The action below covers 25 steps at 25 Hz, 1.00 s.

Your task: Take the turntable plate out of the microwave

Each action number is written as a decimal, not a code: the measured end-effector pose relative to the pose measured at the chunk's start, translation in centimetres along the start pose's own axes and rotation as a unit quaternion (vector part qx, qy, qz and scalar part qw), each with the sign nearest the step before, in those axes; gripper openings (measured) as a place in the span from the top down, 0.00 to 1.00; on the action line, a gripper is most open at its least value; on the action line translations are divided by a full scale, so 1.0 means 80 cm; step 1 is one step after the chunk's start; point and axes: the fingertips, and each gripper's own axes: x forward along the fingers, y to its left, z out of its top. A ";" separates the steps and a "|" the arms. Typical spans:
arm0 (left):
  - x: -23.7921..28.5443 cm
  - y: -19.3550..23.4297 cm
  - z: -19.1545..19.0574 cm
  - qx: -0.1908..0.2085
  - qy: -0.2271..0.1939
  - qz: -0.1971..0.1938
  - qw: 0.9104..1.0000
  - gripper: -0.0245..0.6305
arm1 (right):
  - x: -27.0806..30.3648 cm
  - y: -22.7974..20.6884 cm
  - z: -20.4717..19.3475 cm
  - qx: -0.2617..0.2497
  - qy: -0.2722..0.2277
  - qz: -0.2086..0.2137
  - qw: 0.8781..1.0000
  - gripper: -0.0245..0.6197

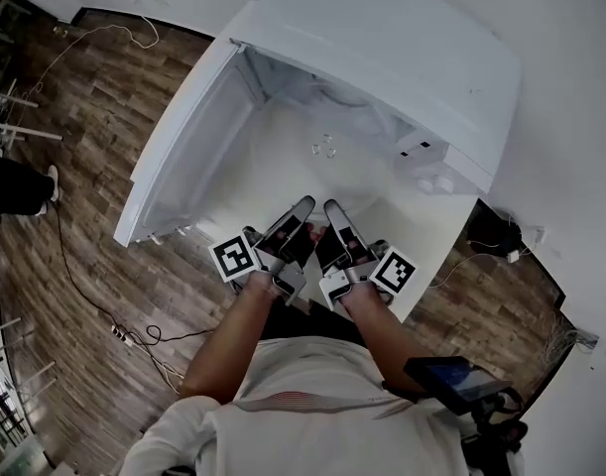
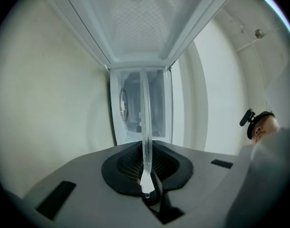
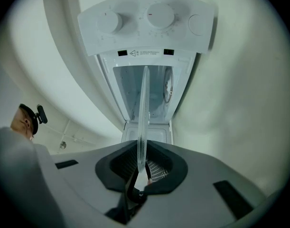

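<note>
The clear glass turntable plate point(image 1: 323, 149) is hard to see in the head view, showing only as small glints in front of the open microwave point(image 1: 382, 58). It runs edge-on as a thin glass line through the left gripper view point(image 2: 145, 118) and the right gripper view point(image 3: 143, 113). My left gripper point(image 1: 304, 206) point(image 2: 146, 175) and right gripper point(image 1: 330, 208) point(image 3: 139, 172) sit side by side at its near rim. Each is shut on the rim. Beyond the plate lies the lit microwave cavity point(image 2: 135, 108) point(image 3: 152, 91).
The microwave door point(image 1: 174, 147) hangs open to the left. Its control panel with two knobs point(image 3: 147, 18) sits on the right side. The white table point(image 1: 436, 236) ends just behind my grippers. Cables point(image 1: 134, 335) trail over the wooden floor, and a person's legs point(image 1: 15, 186) stand at far left.
</note>
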 end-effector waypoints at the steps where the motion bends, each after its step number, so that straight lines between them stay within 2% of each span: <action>1: -0.007 -0.005 -0.004 -0.001 -0.005 0.000 1.000 0.90 | -0.005 0.005 -0.006 0.000 0.005 0.001 1.000 0.90; 7: -0.047 -0.040 -0.018 -0.005 -0.026 -0.004 1.000 0.90 | -0.022 0.043 -0.039 -0.009 0.025 0.008 1.000 0.90; 17: -0.089 -0.094 -0.038 0.017 0.000 -0.019 1.000 0.90 | -0.052 0.097 -0.078 -0.018 0.000 0.024 1.000 0.90; 25: -0.138 -0.120 -0.054 0.010 0.030 -0.020 0.999 0.89 | -0.079 0.123 -0.125 -0.025 -0.032 0.014 0.999 0.90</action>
